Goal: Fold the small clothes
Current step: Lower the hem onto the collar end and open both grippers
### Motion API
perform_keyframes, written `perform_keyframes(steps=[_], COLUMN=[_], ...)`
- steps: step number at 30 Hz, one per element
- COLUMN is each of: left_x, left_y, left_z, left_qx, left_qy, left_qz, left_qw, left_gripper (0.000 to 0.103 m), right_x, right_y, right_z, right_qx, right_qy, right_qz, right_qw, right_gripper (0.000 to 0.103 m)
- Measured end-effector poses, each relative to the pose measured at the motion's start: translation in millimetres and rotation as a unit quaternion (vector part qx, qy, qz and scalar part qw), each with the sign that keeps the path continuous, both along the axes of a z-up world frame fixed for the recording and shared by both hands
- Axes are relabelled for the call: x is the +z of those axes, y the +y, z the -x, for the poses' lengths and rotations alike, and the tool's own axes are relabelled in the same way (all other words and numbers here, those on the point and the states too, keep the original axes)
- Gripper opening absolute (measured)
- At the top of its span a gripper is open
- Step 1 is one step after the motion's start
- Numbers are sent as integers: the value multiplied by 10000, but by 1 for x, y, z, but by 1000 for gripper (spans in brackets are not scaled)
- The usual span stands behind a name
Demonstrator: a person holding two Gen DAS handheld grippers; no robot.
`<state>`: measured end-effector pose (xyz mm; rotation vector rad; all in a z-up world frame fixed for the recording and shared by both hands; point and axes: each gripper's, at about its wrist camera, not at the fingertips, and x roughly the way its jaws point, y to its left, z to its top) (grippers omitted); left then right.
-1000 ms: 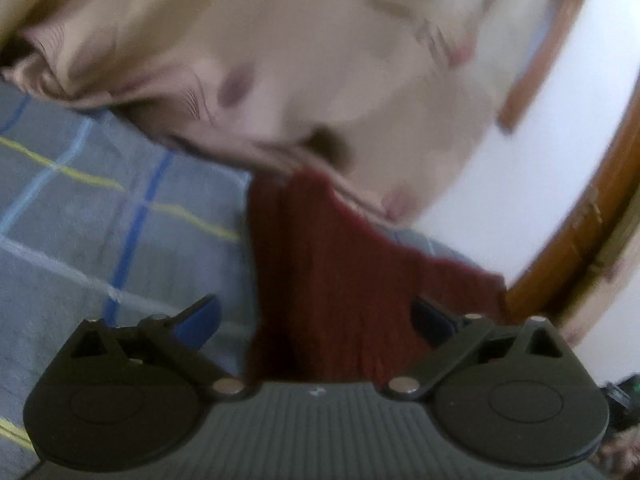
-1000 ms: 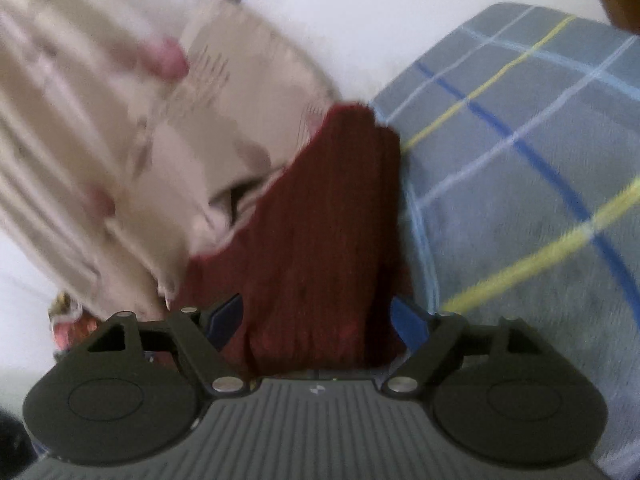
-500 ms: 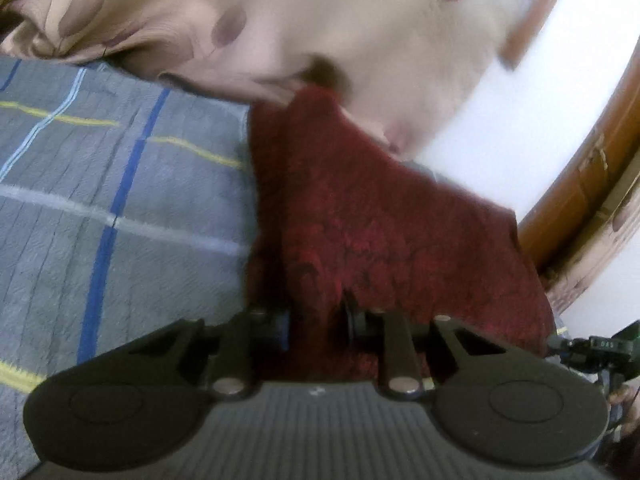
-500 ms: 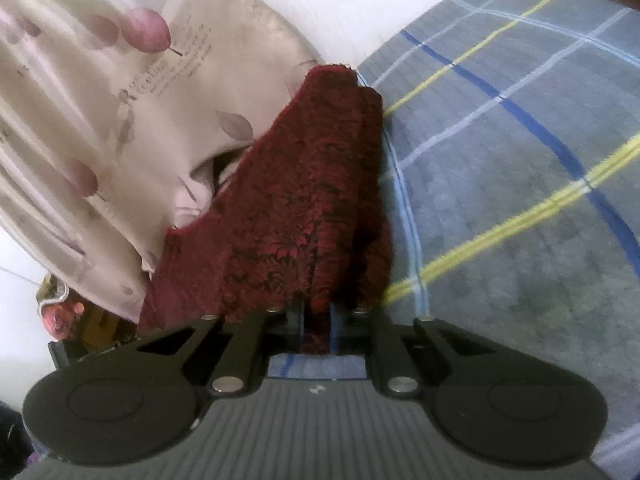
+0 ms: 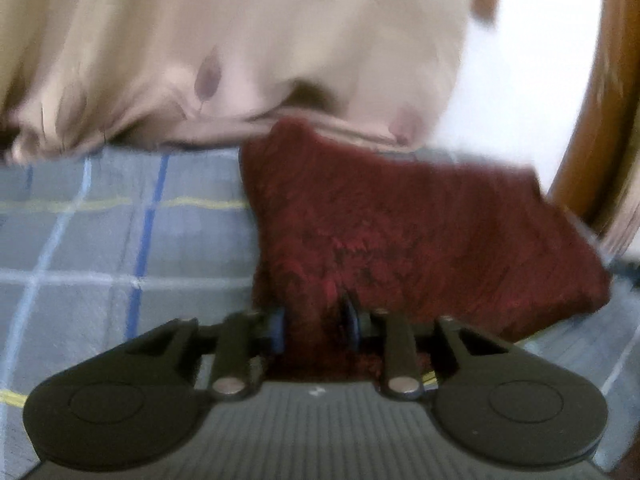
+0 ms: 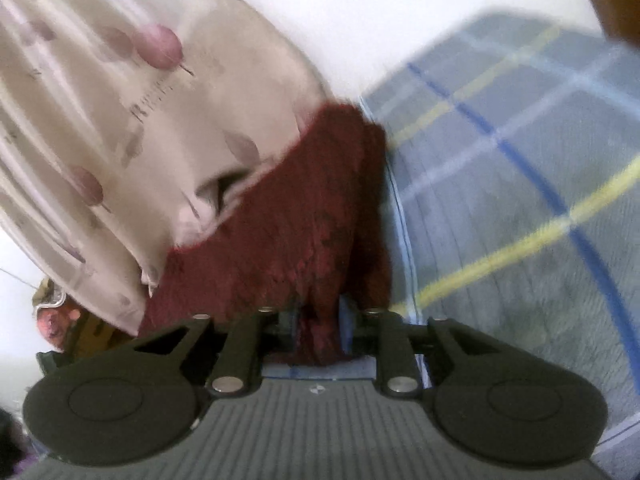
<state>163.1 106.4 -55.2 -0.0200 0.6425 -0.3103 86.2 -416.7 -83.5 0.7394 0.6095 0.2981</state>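
Two hand-held tools grip a small dark red knitted garment [image 5: 404, 232] over a bed spread with a grey checked sheet [image 5: 120, 240] crossed by blue, pale and yellow lines. In the left wrist view, the left tool [image 5: 316, 330] has a bunched fold of the red fabric pinched between its blue-padded fingers [image 5: 277, 328], the jaws easing slightly apart yet with the cloth pressed between them; the garment spreads away from the tool toward the right, its far corner reaching a beige curtain [image 5: 240, 52] printed with mauve leaves that hangs at the head of the bed, its hem touching the sheet. A curved wooden frame [image 5: 592, 128] stands at the right edge against a white wall. In the right wrist view, the right tool [image 6: 318, 328] likewise clasps a gathered edge of the same red garment [image 6: 296, 220], its jaws also widening a little while the knit stays caught between the pads; the cloth rises from the tool in a narrow ridge toward the curtain [image 6: 120, 120], which overlaps its upper left edge. The checked sheet [image 6: 520, 200] fills the right side of that view, just beside the garment. At the lower left, past the curtain, lies a small patterned object too blurred to identify. Both views are softened by motion blur
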Motion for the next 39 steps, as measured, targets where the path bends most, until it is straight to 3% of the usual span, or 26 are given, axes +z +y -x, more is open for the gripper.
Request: perform_keyframes(steps=[1, 3, 5, 7, 12, 16, 23, 24, 26, 32, 35, 37, 39], left_x=[2, 4, 6, 6, 8, 10, 21, 22, 24, 30, 30, 30, 31], left_y=[-5, -11, -13, -15, -21, -24, -22, -21, -18, 4, 14, 16, 17], left_z=[1, 2, 1, 0, 0, 0, -5, -6, -10, -23, -30, -33, -37], left_qx=[5, 37, 77, 113, 148, 217, 245, 259, 315, 500, 759, 911, 743], left_qy=[-39, -92, -85, -84, -98, -225, -380, -385, -391, -238, -217, -296, -429], left_qz=[-174, -382, -452, -511, -674, -892, -1036, -1037, -977, -251, 103, 135, 136], left_qw=[9998, 9992, 9989, 9986, 9976, 9955, 9936, 9935, 9940, 9982, 9968, 9953, 9962], left_gripper=[31, 31, 31, 32, 33, 52, 63, 70, 81, 86, 100, 103, 103], right_x=[8, 21, 35, 46, 55, 47, 24, 20, 12, 2, 1, 1, 1], right_y=[4, 14, 27, 41, 72, 86, 93, 94, 95, 103, 107, 110, 112], right_z=[3, 5, 4, 1, -13, -29, -59, -62, -65, -65, -67, -68, -68], right_qx=[-44, -30, 4, 69, 94, -97, -116, -104, -103, -14, 56, 77, 83], right_qy=[-160, -394, -579, -749, -924, -944, -770, -721, -676, -734, -672, -638, -629], right_qz=[178, 451, 782, 1197, 1978, 2352, 2532, 2522, 2509, 2653, 2744, 2829, 2876], right_qw=[9997, 9982, 9953, 9900, 9758, 9673, 9643, 9649, 9656, 9614, 9593, 9570, 9557], right_gripper=[39, 41, 44, 57, 65, 73, 81, 85, 87, 99, 102, 103, 103])
